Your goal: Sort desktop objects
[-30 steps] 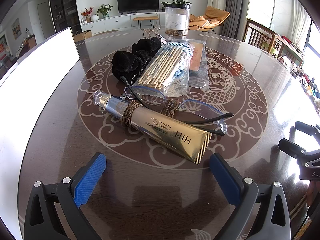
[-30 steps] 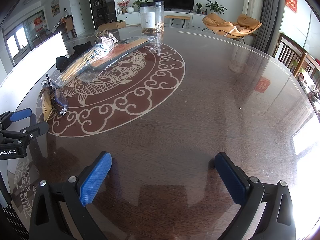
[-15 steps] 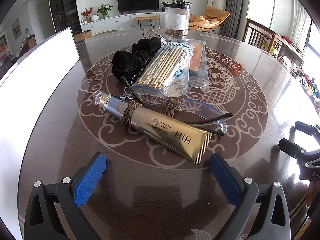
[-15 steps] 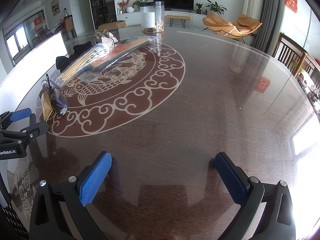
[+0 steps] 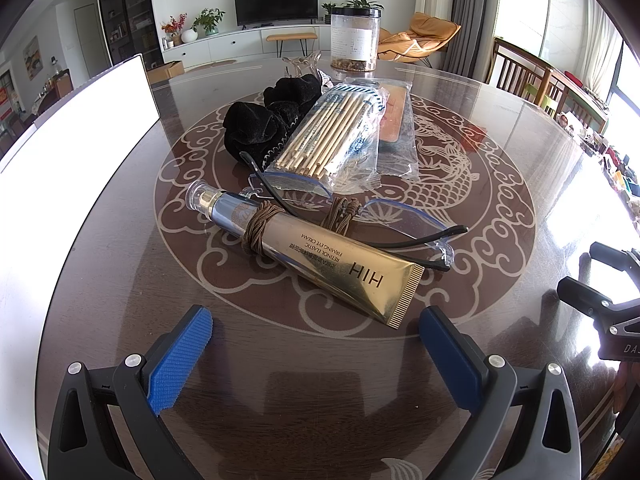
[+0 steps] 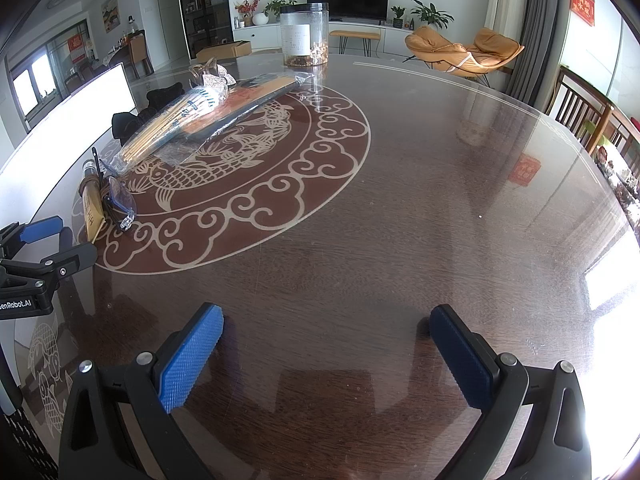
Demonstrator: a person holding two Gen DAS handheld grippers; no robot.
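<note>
A gold cream tube (image 5: 320, 252) with a brown cord wound round it lies on the round table, just ahead of my open left gripper (image 5: 316, 344). Behind the tube rest clear glasses with black arms (image 5: 404, 220), a bag of wooden sticks (image 5: 328, 140), a flat clear packet (image 5: 394, 128) and black cloth (image 5: 260, 120). In the right wrist view the same pile sits far left: the tube (image 6: 91, 212), the glasses (image 6: 120, 200) and the sticks (image 6: 168, 128). My right gripper (image 6: 326, 344) stands open over bare table, holding nothing.
A clear jar (image 5: 355, 38) stands at the table's far side, with a small glass item (image 5: 300, 65) beside it. A white board (image 5: 72, 132) runs along the left edge. Wooden chairs (image 5: 532, 76) stand at the right. The table's right half (image 6: 460, 200) is bare.
</note>
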